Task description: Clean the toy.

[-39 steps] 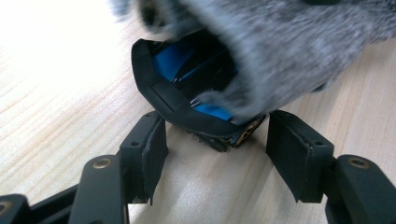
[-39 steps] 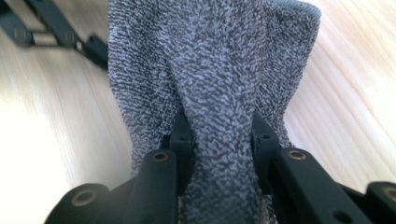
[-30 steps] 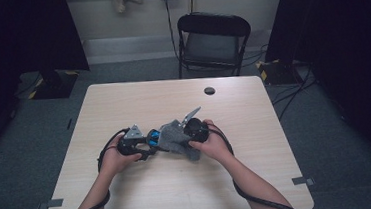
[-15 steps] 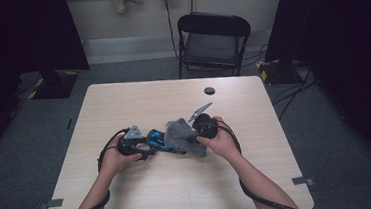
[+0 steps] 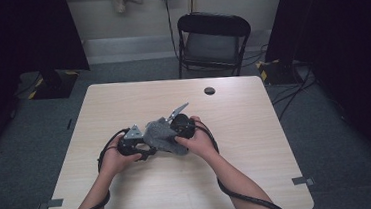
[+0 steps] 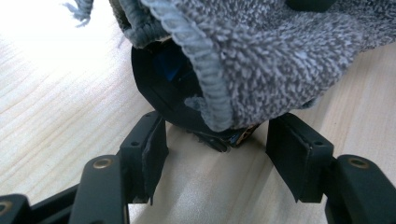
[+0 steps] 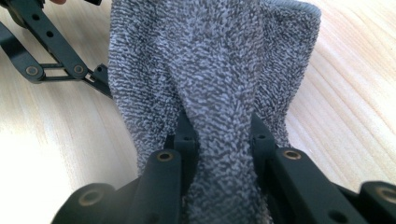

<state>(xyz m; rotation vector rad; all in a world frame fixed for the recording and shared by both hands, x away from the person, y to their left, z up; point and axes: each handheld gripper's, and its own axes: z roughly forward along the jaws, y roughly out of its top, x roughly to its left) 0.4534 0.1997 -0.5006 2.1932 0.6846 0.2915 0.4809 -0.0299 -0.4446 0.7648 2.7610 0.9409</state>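
A person sits at a wooden table [image 5: 131,199] w/ a gripper in each hand, both near the table's centre. Right gripper [image 7: 219,135] pinches a bunched fold of grey knit cloth [image 7: 210,70]; its jaws have just been closing on that fold. Left gripper [image 6: 217,144] stands about half open, nothing between its pads; the cloth's hemmed edge [image 6: 205,65] hangs just ahead of it, draped over a black part. Cloth lies between the two grippers, long axis running gripper to gripper. Left is nearer the free edge, so prob. next to grab.

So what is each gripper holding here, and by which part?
Right gripper pinches a bunched fold of the grey terry cloth; left gripper holds nothing.
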